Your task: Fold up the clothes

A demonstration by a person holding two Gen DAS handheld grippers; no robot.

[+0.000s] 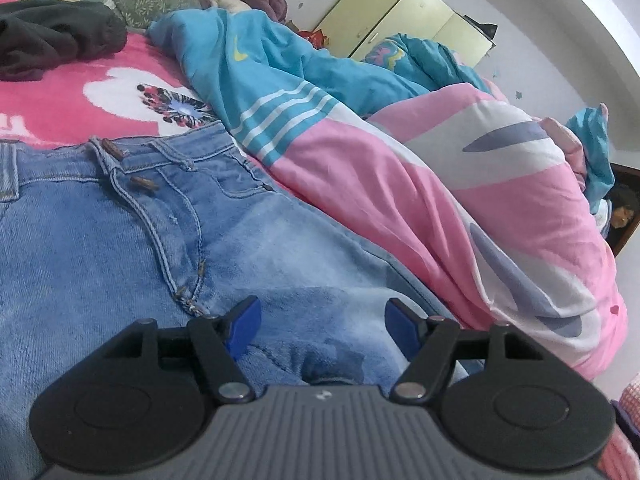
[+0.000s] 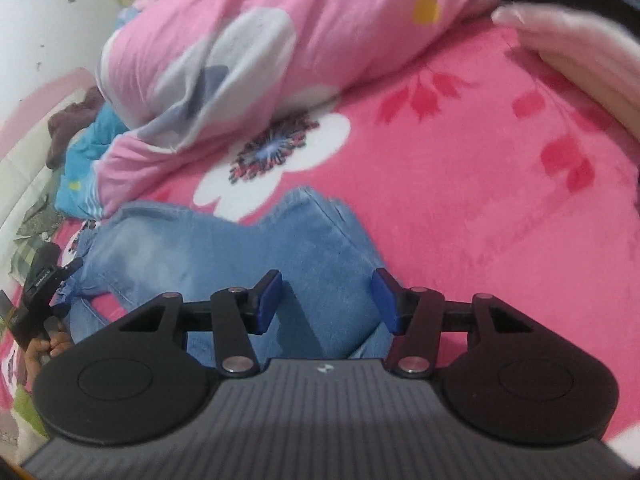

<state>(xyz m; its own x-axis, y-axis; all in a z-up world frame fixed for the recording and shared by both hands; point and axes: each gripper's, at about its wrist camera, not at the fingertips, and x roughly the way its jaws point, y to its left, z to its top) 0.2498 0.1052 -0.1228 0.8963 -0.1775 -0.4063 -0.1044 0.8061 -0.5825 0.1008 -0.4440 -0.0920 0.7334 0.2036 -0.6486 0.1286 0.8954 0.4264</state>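
Note:
A pair of light blue jeans [image 1: 120,240] lies on a pink flowered blanket [image 1: 60,108]. In the left wrist view I see its waistband, buttons and fly. My left gripper [image 1: 322,326] is open just above the crotch area, holding nothing. In the right wrist view the jeans' legs [image 2: 240,256] lie folded, their end toward the white flower. My right gripper [image 2: 326,300] is open over the leg fabric, holding nothing. The left gripper [image 2: 60,280] shows at the far left of that view, near the jeans.
A pink, grey and blue quilt [image 1: 460,200] is heaped beside the jeans, also in the right wrist view [image 2: 240,40]. A dark garment [image 1: 52,40] and pillows [image 1: 132,0] lie behind. A ribbed pale cloth [image 2: 580,52] lies at the right. A yellow cabinet [image 1: 400,16] stands by the wall.

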